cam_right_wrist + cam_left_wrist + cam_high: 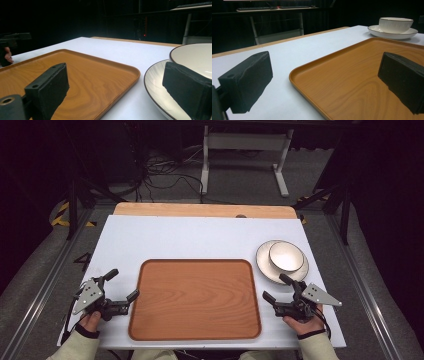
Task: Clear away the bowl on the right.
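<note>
Wooden tray set flat at the near middle of the white table, bare and ready to receive something. Bowl nested upright on plate, far right of the tray, likely stacked so both can be lifted across (a judgement only).

Right gripper at near right, jaws spread wide and gripping nothing; plate rim just beyond the right-hand jaw, bowl a little farther, tray edge past the other jaw. Apparently poised for a reach at the dishes.

Left gripper at near left, jaws likewise wide and empty, straddling the tray's near-left corner without pressing on it; dishes well apart from it, across the tray.
</note>
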The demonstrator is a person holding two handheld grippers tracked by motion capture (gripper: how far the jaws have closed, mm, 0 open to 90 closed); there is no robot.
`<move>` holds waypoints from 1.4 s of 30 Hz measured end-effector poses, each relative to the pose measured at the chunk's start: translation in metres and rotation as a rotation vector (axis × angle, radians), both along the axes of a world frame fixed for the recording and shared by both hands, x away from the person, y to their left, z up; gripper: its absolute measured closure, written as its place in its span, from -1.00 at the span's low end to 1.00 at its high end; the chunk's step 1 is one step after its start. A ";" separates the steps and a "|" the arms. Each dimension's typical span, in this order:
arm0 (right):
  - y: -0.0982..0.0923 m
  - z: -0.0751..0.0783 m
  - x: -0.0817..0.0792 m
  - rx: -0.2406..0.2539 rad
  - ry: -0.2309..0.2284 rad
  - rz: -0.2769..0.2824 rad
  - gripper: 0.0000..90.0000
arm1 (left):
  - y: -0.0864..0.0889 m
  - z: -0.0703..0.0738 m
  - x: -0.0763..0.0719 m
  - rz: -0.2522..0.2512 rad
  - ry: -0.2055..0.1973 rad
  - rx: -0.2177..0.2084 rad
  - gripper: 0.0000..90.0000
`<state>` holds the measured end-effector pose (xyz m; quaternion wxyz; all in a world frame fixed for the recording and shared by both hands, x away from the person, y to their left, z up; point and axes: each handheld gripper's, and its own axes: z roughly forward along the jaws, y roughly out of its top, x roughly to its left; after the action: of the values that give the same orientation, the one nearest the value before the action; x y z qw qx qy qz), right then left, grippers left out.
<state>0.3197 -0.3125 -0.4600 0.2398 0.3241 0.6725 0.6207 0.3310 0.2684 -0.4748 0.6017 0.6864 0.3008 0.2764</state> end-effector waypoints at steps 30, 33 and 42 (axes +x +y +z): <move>0.006 0.020 0.001 -0.050 -0.045 -0.001 -0.39 | 0.000 0.000 0.000 0.001 0.000 -0.002 -1.00; 0.006 0.026 0.003 -0.049 -0.038 -0.017 -0.39 | 0.000 0.000 0.000 0.001 -0.001 -0.002 -1.00; 0.010 0.053 0.007 0.023 -0.051 0.001 -0.39 | 0.000 0.000 0.000 -0.001 -0.002 0.003 -1.00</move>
<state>0.3268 -0.3026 -0.4073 0.2530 0.3106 0.6592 0.6364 0.3311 0.2687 -0.4748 0.6012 0.6872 0.2993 0.2771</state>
